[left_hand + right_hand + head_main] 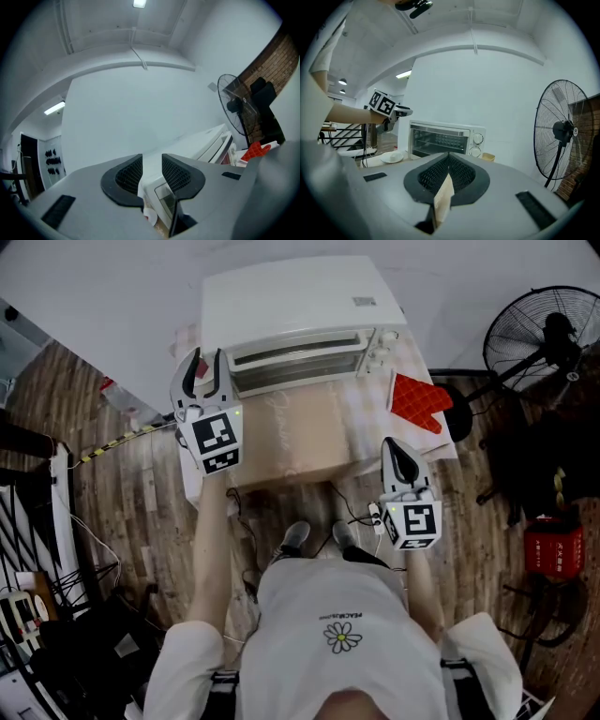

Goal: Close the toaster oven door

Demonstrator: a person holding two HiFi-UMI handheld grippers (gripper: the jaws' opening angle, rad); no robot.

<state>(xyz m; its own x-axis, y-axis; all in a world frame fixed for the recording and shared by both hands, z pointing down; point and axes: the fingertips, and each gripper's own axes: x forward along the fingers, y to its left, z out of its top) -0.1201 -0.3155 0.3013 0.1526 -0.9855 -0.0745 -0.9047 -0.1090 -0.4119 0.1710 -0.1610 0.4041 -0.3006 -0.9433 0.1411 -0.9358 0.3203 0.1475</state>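
The white toaster oven (295,324) stands at the back of the tan table (309,442). Its glass door (438,140) stands upright against the front, with the handle bar along the top. My left gripper (202,369) hangs beside the oven's left front corner, its jaws open and nothing between them. In the left gripper view the oven's corner (161,197) shows through the gap of the left gripper (151,161). My right gripper (401,456) hovers over the table's front right, shut and empty, and points at the oven; its pads meet at the tip of the right gripper (449,159).
A red oven mitt (419,401) lies on the table right of the oven. A small white plate (392,157) sits at the oven's left. A black standing fan (539,334) is at the right, a red container (553,549) on the floor, and cables hang under the table.
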